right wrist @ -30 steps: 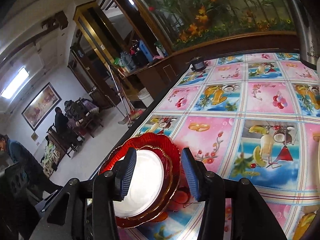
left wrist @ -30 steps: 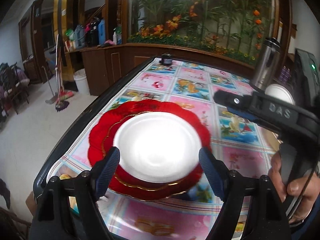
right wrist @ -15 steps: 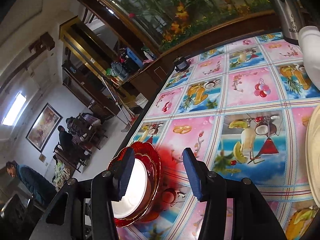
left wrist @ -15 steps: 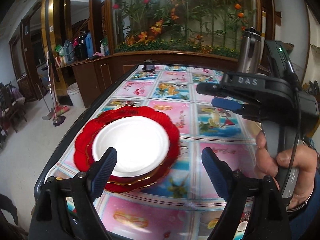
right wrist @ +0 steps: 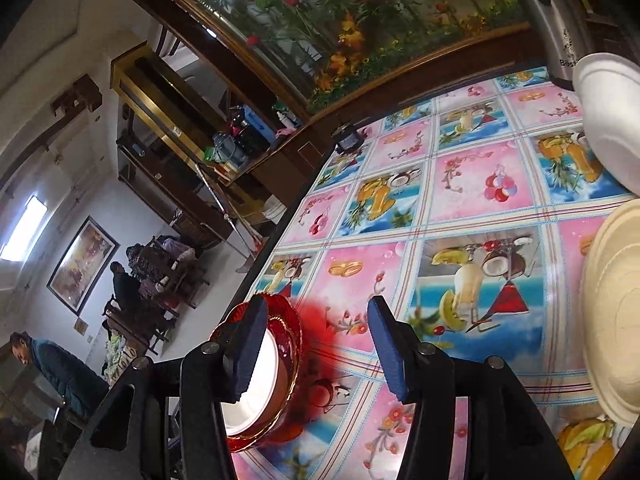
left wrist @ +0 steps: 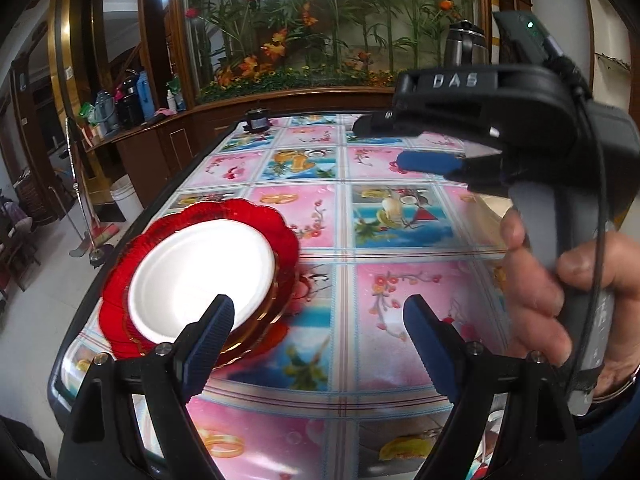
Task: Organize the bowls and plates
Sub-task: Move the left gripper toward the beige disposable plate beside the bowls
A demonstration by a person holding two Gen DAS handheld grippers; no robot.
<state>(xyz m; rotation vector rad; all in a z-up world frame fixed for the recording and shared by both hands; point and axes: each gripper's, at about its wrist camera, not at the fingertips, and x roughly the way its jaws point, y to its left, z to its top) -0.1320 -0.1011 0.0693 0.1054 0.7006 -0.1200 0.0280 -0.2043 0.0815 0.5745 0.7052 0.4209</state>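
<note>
White plate (left wrist: 200, 272) sits stacked on red plate (left wrist: 276, 220) at table (left wrist: 400, 280) edge, both hand-held grippers, left (left wrist: 318, 324) and right (right wrist: 316, 344), gaping empty, just opening wider.

White plate (left wrist: 200, 270) on red plate (left wrist: 280, 224)

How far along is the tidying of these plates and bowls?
Done: a white plate sits stacked on the red plate. In hand: nothing; the left gripper and right gripper are both open. Left: a cream plate and white bowl remain separate.

Table (left wrist: 344, 248) (fruit-print cloth) under red plate (left wrist: 280, 224)
</note>
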